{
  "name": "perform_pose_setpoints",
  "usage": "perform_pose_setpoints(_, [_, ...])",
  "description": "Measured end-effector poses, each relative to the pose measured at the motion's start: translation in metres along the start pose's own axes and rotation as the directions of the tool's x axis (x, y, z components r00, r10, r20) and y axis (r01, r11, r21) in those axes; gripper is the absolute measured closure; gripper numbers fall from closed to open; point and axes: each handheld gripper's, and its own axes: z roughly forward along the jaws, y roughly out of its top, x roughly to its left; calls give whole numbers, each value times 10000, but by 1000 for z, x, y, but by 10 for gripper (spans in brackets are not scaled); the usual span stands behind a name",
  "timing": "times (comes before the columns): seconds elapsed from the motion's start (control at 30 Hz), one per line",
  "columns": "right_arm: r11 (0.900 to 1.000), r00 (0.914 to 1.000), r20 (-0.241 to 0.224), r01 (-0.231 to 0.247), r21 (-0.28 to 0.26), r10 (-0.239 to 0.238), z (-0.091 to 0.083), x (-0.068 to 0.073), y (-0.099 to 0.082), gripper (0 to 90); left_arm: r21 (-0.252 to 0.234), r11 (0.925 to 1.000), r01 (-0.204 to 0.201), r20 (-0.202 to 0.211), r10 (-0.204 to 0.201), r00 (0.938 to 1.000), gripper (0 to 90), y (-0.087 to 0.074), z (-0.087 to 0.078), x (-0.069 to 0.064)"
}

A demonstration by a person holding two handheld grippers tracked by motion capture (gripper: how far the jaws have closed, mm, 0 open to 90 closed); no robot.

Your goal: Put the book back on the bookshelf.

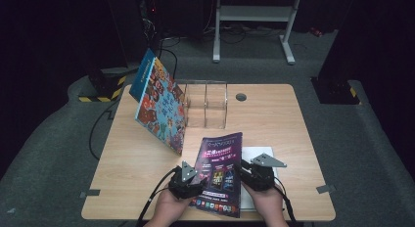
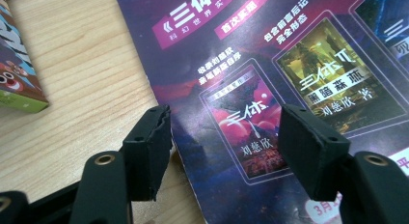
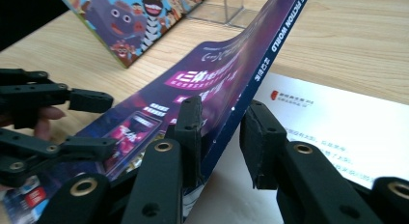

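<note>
High view: purple magazine (image 1: 219,174) at the near edge of the bench (image 1: 274,119), right edge lifted off a white sheet (image 1: 257,153); left gripper (image 1: 188,183) at its left edge, right gripper (image 1: 254,175) at its spine. Farther back, a picture book (image 1: 161,104) leaning on a clear acrylic stand (image 1: 205,103).

Left gripper view: jaws half open, astride the magazine's (image 2: 270,69) left edge, pads not pressing.

Right gripper view: jaws narrow, spine (image 3: 260,69) between them, near pad touching the cover, far pad short of the underside; grip not yet firm.

Step in hand, apparently: picking up the magazine. Next: close both sets of jaws, lift evenly, probably toward the stand.
</note>
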Motion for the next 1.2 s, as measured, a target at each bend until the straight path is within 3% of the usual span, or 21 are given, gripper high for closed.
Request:
perform_pose_setpoints(0.4, [9998,9989,-455,-94,-178,86,-11,8,-4,732,-102,9999,-9,-288,6,9996,404,0,0,-2])
perform_pose_setpoints(0.5, [9996,9985,-527,-138,-249,125,-12,9,-4,738,-163,9991,-400,-835,385,9958,464,1,1,-4])
perform_pose_setpoints(0.6, [9993,9980,-601,-190,-319,170,-12,9,-5,746,-205,9987,-467,-1114,442,9928,477,4,4,-2])
perform_pose_setpoints(0.97, [9947,9934,-931,-734,-724,665,-12,16,0,792,-274,9993,-256,-1118,224,9935,450,3,4,1])
perform_pose_setpoints(1.2, [9872,9851,-1216,-1328,-882,1216,-9,19,7,822,-299,9995,-83,-1168,48,9931,432,2,2,3])
